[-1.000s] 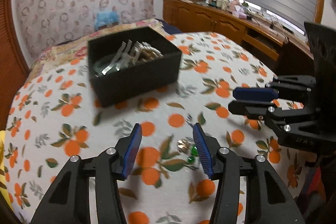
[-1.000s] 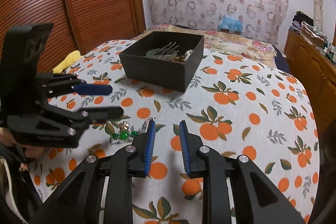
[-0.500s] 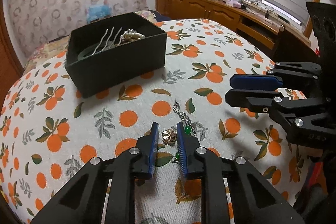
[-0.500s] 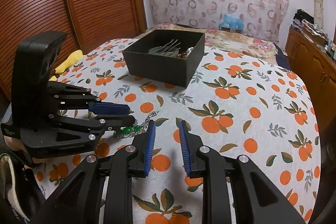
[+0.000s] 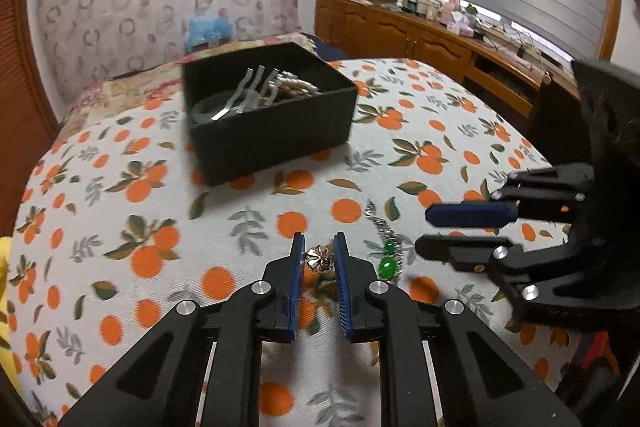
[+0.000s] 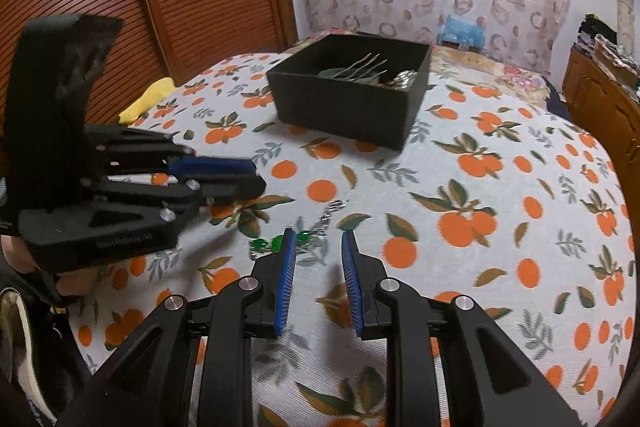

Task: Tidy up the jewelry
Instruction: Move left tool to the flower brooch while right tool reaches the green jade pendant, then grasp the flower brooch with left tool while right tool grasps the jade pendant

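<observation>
Gold flower-shaped piece [image 5: 320, 259] now sits pinched between the tips of the left gripper [image 5: 318, 247] jaws; a second ago those jaws stood wide apart with the piece lying on the cloth ahead of them and off toward the right jaw. They have just been closing, and the pads now press its two sides. It appears to be barely off the orange-print bedspread [image 5: 152, 227], or resting on it (cannot tell which).

Just outside the right jaw of that gripper lies the green-stone chain [image 5: 386, 259], untouched, its silver links trailing away forward.

Right gripper [image 6: 318, 239] jaws are spread part-way with nothing between them; the green stones lie just beyond its left jaw tip. It has edged lower and nearer the chain than a second ago.

Well ahead of both jaws stands the black box [image 5: 272, 135], open-topped, already holding hair forks and other pieces.

Judgement: grasp secured, so the carry to the box can follow; the chain remains to be collected.
</observation>
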`<state>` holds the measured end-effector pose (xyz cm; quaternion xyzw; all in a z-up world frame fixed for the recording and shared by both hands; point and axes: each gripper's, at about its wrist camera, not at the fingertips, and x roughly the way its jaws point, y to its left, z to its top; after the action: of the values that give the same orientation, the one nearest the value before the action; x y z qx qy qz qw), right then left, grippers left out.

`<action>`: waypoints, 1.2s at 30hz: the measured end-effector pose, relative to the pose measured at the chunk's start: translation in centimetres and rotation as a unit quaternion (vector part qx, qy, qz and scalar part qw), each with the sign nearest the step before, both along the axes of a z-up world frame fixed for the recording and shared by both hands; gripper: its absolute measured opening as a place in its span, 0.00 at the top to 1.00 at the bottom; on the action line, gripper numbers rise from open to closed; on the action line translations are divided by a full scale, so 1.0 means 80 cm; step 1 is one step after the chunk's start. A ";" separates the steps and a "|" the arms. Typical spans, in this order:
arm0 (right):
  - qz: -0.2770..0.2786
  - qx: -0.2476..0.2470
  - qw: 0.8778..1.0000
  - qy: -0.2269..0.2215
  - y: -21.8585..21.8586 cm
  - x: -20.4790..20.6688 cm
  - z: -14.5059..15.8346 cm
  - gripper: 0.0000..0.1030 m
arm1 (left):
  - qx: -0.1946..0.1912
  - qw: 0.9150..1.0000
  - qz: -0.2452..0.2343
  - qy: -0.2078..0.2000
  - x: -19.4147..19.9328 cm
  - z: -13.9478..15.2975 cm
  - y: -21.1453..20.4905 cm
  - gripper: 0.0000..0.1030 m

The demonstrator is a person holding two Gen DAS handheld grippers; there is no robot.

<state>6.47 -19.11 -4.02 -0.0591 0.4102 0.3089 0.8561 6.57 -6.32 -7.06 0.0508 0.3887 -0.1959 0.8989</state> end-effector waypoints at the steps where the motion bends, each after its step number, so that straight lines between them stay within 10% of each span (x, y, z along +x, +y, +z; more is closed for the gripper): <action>1: 0.002 0.002 1.000 0.002 0.003 0.000 -0.001 0.75 | 0.000 1.000 0.005 -0.004 -0.002 0.003 0.005 0.87; 20: 0.017 -0.045 0.999 0.009 0.065 0.011 -0.012 0.56 | -0.027 0.999 0.040 -0.009 -0.010 0.005 0.044 0.87; 27: 0.024 -0.062 0.998 -0.009 0.060 -0.003 -0.012 0.76 | -0.030 0.998 0.047 -0.010 -0.013 0.006 0.052 0.87; 36: 0.014 -0.081 0.997 -0.015 0.044 -0.012 -0.011 0.77 | -0.030 0.999 0.044 -0.013 -0.015 0.006 0.053 0.87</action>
<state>5.50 -15.58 -4.93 -0.1383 0.4197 0.2856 0.8504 5.39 -2.09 -6.58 0.0092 0.3730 -0.1672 0.9126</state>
